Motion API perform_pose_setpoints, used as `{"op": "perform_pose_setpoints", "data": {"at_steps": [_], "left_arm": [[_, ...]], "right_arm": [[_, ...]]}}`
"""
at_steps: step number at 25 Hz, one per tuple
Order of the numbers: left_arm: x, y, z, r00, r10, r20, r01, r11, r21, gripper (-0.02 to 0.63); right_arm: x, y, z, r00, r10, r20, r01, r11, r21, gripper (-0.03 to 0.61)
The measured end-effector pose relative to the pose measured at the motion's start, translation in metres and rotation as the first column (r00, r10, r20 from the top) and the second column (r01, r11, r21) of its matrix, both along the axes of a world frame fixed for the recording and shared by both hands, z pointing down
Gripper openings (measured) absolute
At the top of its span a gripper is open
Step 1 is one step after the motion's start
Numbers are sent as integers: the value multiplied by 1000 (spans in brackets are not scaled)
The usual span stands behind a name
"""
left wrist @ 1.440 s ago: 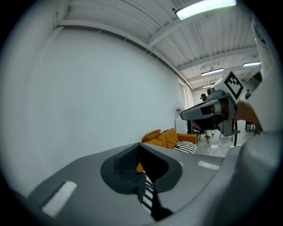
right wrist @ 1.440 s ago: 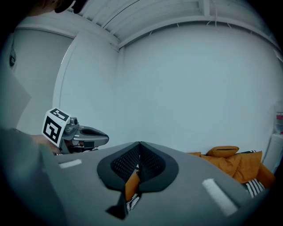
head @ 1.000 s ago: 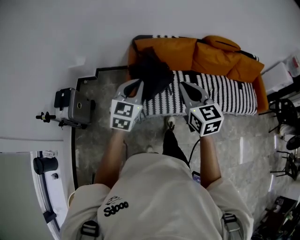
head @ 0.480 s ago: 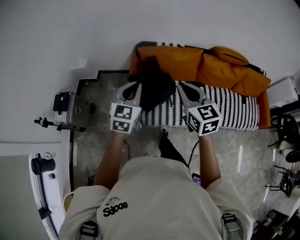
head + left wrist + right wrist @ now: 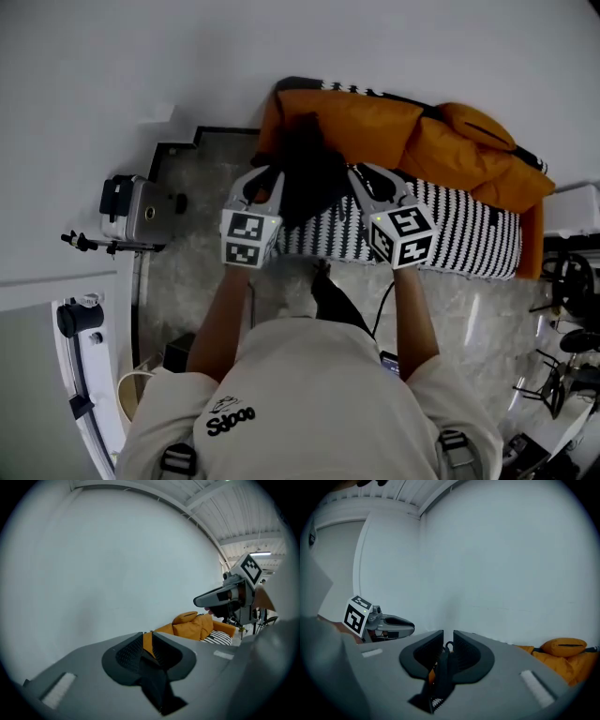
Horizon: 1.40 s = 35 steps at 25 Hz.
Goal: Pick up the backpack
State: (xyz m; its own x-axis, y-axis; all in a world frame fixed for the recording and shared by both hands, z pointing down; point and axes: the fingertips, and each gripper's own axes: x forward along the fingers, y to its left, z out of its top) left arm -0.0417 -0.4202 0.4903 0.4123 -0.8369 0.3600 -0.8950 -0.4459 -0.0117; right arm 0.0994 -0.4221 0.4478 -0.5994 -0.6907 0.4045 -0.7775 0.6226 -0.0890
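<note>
A black backpack (image 5: 307,175) lies slumped on the left end of an orange sofa (image 5: 436,141), partly on a black-and-white striped blanket (image 5: 455,230). My left gripper (image 5: 269,183) is at the backpack's left side and my right gripper (image 5: 364,183) at its right side. In the left gripper view the jaws (image 5: 147,639) stand a little apart, having just been opening. Orange sofa and black backpack fabric (image 5: 154,681) show in the gap. In the right gripper view the jaws (image 5: 448,637) have likewise just been opening. A black strap (image 5: 443,667) shows between them, unpinched.
A silver case (image 5: 131,211) with a small tripod stands on the marble floor (image 5: 192,272) left of the sofa. A white wall (image 5: 141,66) runs behind. Dark metal frames (image 5: 572,281) crowd the right edge. My legs are just in front of the sofa.
Both grippers have moved forward and slightly down, closing in on the backpack from either side. I have stepped nearer the sofa.
</note>
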Motion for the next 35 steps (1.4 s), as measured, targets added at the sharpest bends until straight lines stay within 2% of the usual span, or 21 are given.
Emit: {"op": "perform_pose_setpoints", "data": {"at_steps": [8, 17, 26, 32, 35], "left_arm": [[3, -36, 43, 997, -78, 15, 79, 992, -94, 74], [-1, -68, 123, 986, -163, 38, 167, 957, -238, 132], [-12, -93, 195, 955, -295, 17, 281, 889, -361, 153], [-19, -98, 237, 918, -397, 1, 360, 834, -418, 200], [-14, -98, 254, 908, -418, -13, 368, 814, -448, 229]], "right_arm": [[2, -51, 43, 997, -77, -6, 76, 993, -89, 87], [-15, -105, 103, 981, -192, -17, 186, 966, -180, 126], [-32, -147, 181, 961, -273, -42, 251, 926, -283, 160], [-42, -159, 235, 948, -312, -68, 270, 898, -348, 191], [-42, -165, 258, 943, -321, -81, 271, 889, -368, 211]]}}
